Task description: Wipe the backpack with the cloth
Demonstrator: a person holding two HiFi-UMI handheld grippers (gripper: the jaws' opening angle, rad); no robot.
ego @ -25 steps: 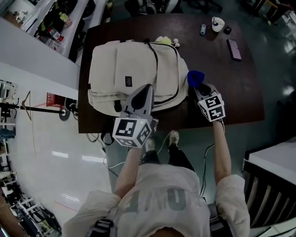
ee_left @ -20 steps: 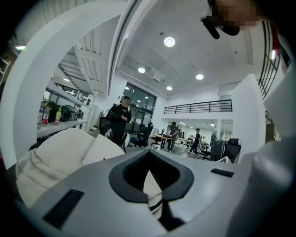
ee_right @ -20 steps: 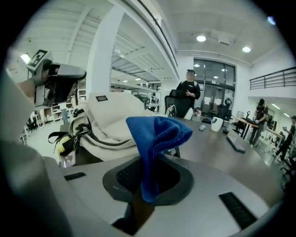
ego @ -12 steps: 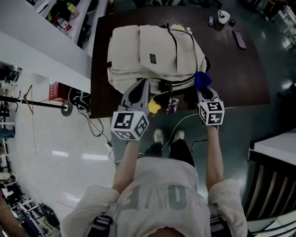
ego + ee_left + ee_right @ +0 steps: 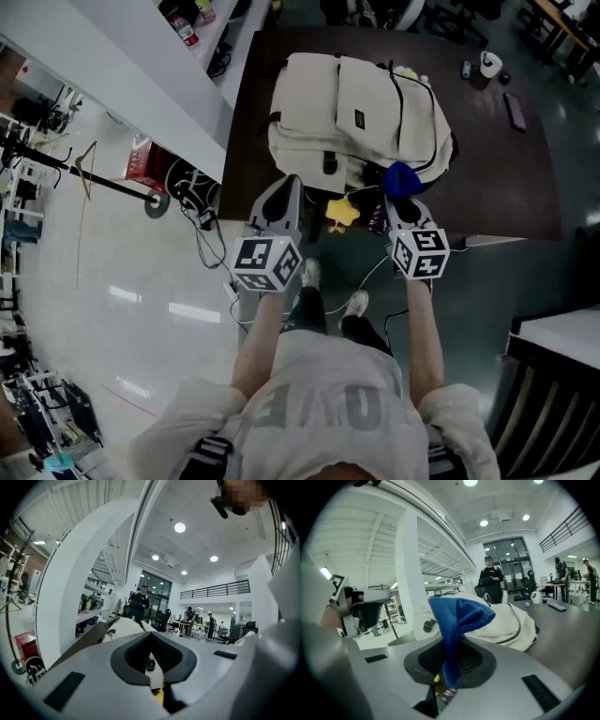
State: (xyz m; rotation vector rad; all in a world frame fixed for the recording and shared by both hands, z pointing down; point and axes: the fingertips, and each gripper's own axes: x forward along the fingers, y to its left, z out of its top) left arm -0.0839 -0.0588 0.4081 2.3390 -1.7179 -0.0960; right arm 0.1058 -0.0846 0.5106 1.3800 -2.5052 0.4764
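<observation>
And there was the cream backpack (image 5: 375, 103), lying flat on the dark table (image 5: 487, 178) in the upper middle of the head view, with a yellow charm (image 5: 342, 211) dangling just below its lower edge. The right claw (image 5: 398, 199) sat at the bag's lower right corner, clenched tight on the blue cloth (image 5: 400, 178), and in the right gripper view that cloth (image 5: 461, 616) stood up out of the pinched jaws in a crumpled peak, the backpack (image 5: 511, 620) spread behind it; whether cloth met fabric, I couldn't tell. Over on the left, the left claw (image 5: 286, 183) hovered just below the bag's lower left edge, jaws drawn together on nothing, only a thin slit between them in the left gripper view. A phone (image 5: 516, 111) and a white cup (image 5: 487, 64) sat well apart in the upper right of the table
</observation>
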